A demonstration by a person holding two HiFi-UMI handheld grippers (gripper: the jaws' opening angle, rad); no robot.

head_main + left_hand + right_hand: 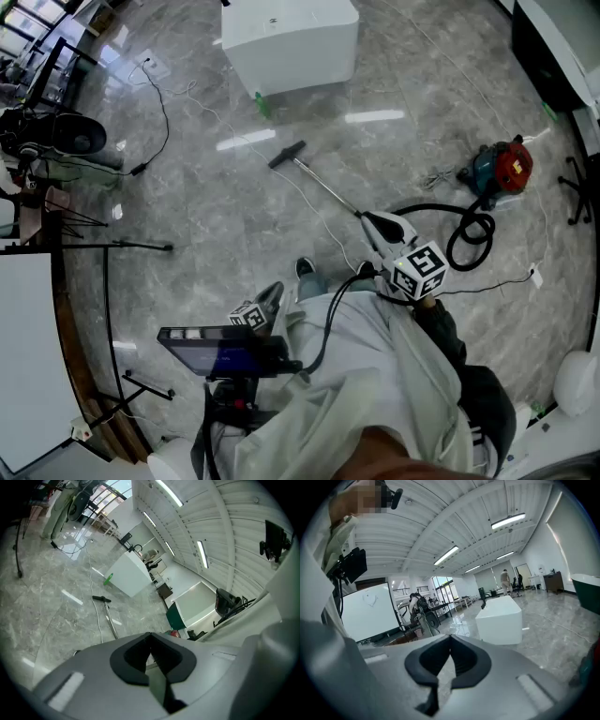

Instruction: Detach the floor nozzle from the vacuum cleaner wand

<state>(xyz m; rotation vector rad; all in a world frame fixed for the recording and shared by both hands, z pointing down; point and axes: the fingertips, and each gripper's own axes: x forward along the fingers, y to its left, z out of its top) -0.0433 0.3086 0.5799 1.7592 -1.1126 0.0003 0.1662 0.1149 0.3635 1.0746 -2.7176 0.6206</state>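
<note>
The floor nozzle (pixel 287 154) lies on the far floor, joined to the wand (pixel 325 187). The left gripper (pixel 150 638) and right gripper (pixel 451 640) are clenched, empty. Rigid, light plastic is expected; its neck should be gripped.

Glossy grey marbled floor (pixel 562 639) spreads ahead of the jaws of the right gripper (pixel 450 644); a white block counter (pixel 499 620) stands beyond them to the right, a whiteboard (pixel 370 613) to their left, windows (pixel 443 590) far beyond, strip lights (pixel 507 521) high above on the white ceiling (pixel 454 522)
</note>
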